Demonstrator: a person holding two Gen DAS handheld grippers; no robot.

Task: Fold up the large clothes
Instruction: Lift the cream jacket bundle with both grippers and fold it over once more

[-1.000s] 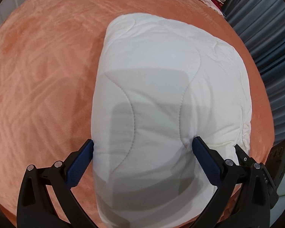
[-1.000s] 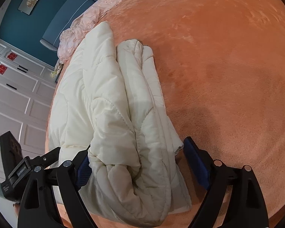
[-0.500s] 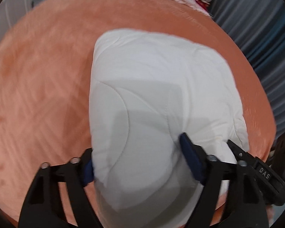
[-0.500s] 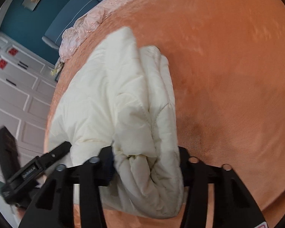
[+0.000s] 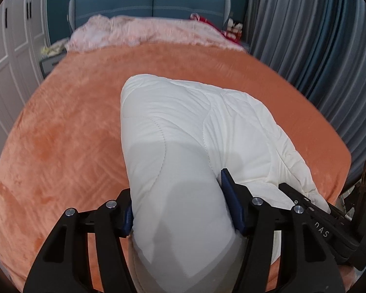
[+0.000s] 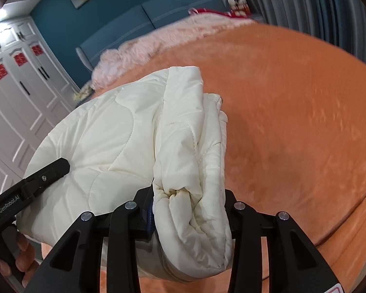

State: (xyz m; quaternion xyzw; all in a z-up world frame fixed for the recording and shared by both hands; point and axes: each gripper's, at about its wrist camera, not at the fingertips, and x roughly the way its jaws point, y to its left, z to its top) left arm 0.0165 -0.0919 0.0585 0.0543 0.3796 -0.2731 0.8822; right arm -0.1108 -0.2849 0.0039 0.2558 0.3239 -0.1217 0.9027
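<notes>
Orange bedspread serves as landmark. White quilted duvet, folded into a thick bundle, lies at its near edge. Judged bulky, soft, compressible, light; layers may slip, so take hold deep across all thicknesses. Left gripper and right gripper are both closing on near corners; pad contact apparently firm, though partly hidden.
</notes>
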